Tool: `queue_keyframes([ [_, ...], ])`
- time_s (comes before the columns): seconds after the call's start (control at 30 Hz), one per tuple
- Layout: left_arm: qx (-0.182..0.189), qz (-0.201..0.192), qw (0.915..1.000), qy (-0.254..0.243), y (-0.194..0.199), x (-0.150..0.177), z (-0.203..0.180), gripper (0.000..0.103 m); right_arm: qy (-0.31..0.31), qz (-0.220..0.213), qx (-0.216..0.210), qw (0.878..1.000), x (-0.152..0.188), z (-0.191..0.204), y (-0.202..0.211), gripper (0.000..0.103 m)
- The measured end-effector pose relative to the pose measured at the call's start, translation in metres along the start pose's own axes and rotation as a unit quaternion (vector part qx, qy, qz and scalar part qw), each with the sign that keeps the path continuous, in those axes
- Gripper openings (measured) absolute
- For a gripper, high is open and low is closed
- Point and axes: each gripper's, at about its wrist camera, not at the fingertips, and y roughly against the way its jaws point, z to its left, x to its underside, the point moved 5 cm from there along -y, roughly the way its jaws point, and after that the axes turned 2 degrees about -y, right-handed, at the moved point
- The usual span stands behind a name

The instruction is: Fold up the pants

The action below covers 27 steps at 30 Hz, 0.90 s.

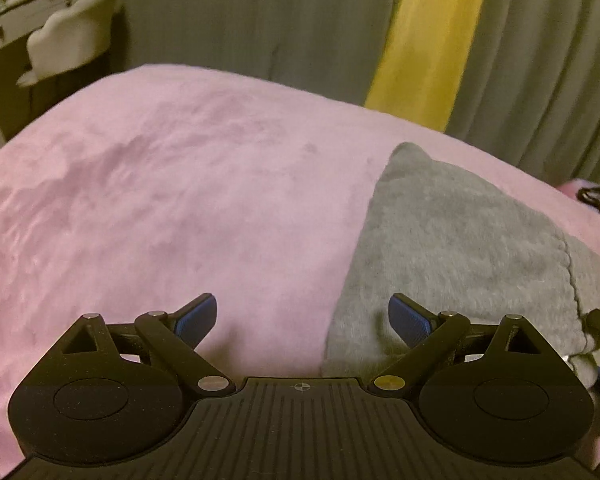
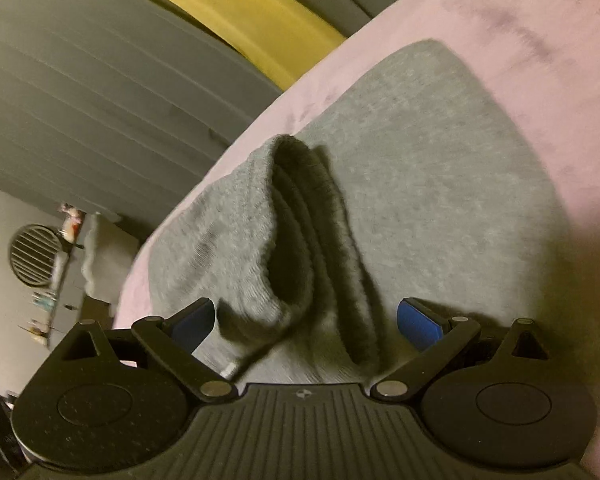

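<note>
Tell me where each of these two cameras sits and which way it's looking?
Left wrist: rides on the left gripper, angled down over the pink blanket; its blue-padded fingers stand apart, empty, grey pants to the right.
Right wrist: rides on the right gripper, tilted, looking down at the pants' ribbed cuff lying between its open fingers.
Shared: pants, blanket, the grey and yellow curtains.

pink blanket point(image 1: 160, 208) spread | grey curtains point(image 1: 540, 60), yellow strip point(image 1: 428, 40) between | round slatted fan point(image 2: 34, 256)
</note>
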Motion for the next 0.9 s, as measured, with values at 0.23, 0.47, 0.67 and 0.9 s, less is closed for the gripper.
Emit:
queue_keyframes([
  [0.23, 0.012, 0.026, 0.9965, 0.079, -0.008, 0.000, 0.022, 0.096, -0.018, 0.013, -0.027, 0.999, -0.001, 0.000, -0.013, 0.068],
  [0.47, 0.022, 0.049, 0.9925, 0.110, -0.019, 0.002, 0.029, 0.096, -0.041, 0.038, -0.060, 0.997, -0.008, 0.007, -0.031, 0.099],
  [0.67, 0.018, 0.048, 0.9926, 0.110, -0.019, 0.003, 0.030, 0.096, -0.042, 0.043, -0.051, 0.997, -0.011, 0.014, -0.040, 0.082],
  [0.9, 0.011, 0.049, 0.9932, 0.105, -0.019, 0.003, 0.028, 0.096, -0.026, 0.029, -0.035, 0.999, -0.003, 0.009, -0.033, 0.053],
])
